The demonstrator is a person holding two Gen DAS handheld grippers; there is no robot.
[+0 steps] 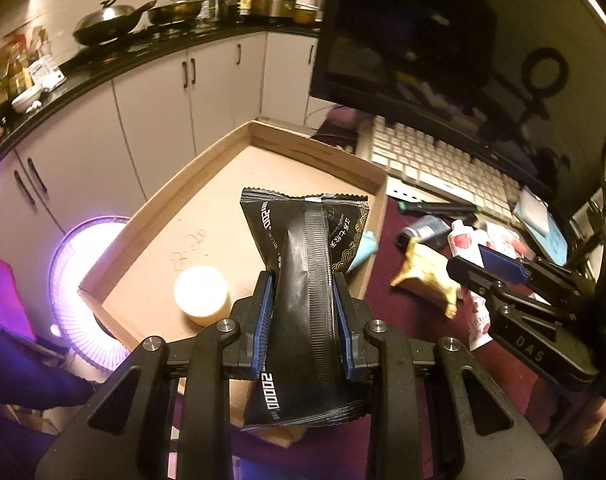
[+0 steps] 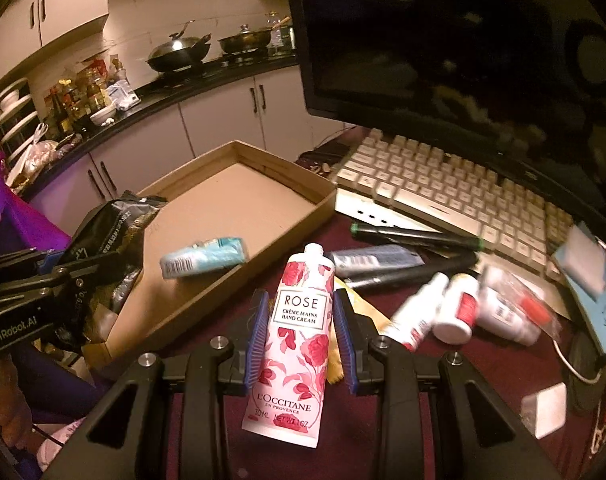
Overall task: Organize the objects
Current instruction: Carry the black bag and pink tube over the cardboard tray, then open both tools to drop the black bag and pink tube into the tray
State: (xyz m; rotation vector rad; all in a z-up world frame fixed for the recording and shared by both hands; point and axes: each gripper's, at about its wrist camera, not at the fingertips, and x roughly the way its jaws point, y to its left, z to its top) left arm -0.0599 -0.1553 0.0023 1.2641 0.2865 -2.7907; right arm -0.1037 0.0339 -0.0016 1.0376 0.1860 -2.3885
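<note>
Left wrist view: a black sachet is clamped by the left gripper above the cardboard tray's near edge. A rose hand-cream tube is pinched in the right gripper, over the maroon table, beside the tray's right edge.

Both grippers are matte black frames with triangular cut-outs and round silver screws at the joints. The left gripper has ribbed blue pads lining its fingers and white "GenRobot.AI" lettering on its side. The right gripper has matching blue pads and embossed "DAS" lettering.
</note>
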